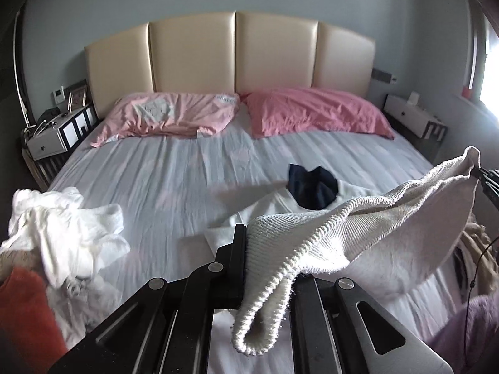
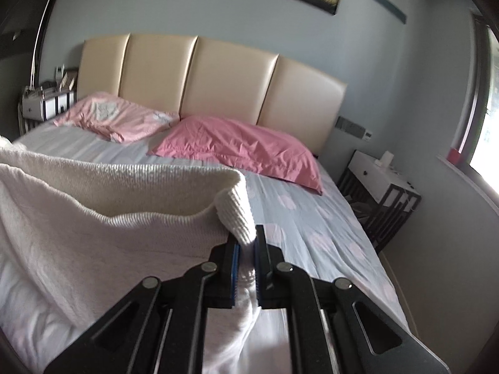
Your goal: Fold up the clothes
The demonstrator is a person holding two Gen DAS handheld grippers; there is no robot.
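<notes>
We are holding a cream knit sweater (image 1: 358, 233) stretched above the bed (image 1: 174, 180) near its foot edge, the left gripper (image 1: 268, 268) and right gripper (image 2: 248, 265) each clamping their fingers on a corner

No text, label, brand or number can be read in either view. The pale pink pillowcase (image 1: 168, 115) lying just left of the darker pink pillow (image 1: 315, 112) carries a grey printed patch and a small strip of print near its top right corner, but both are too blurred to make out.
</notes>
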